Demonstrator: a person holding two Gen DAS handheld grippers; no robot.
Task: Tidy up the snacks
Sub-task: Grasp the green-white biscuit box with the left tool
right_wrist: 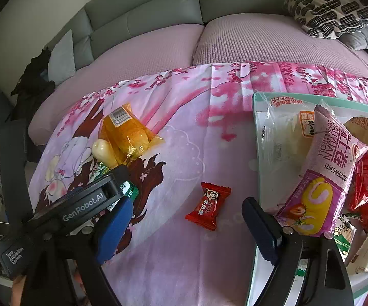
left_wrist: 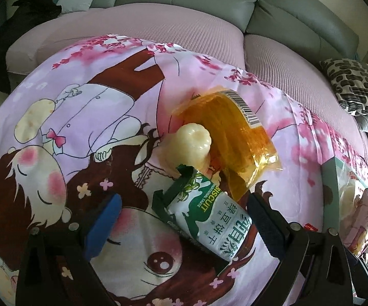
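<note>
Partly hidden: green biscuit packet (right_wrist: 101, 170).

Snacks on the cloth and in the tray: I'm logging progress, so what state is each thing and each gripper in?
Green biscuit packet: lying on the cloth, between the open jaws, not gripped.
Orange packet: sealed, on the cloth.
Cream snack: on the cloth, touching the orange packet.
Red candy: wrapped, alone on the cloth.
Tray: holding several packets.
Swiss roll packet: sealed, in the tray.
Left gripper: open.
Right gripper: open, empty.

Snacks (right_wrist: 207, 206) on cartoon-print cloth (right_wrist: 184, 153)
</note>
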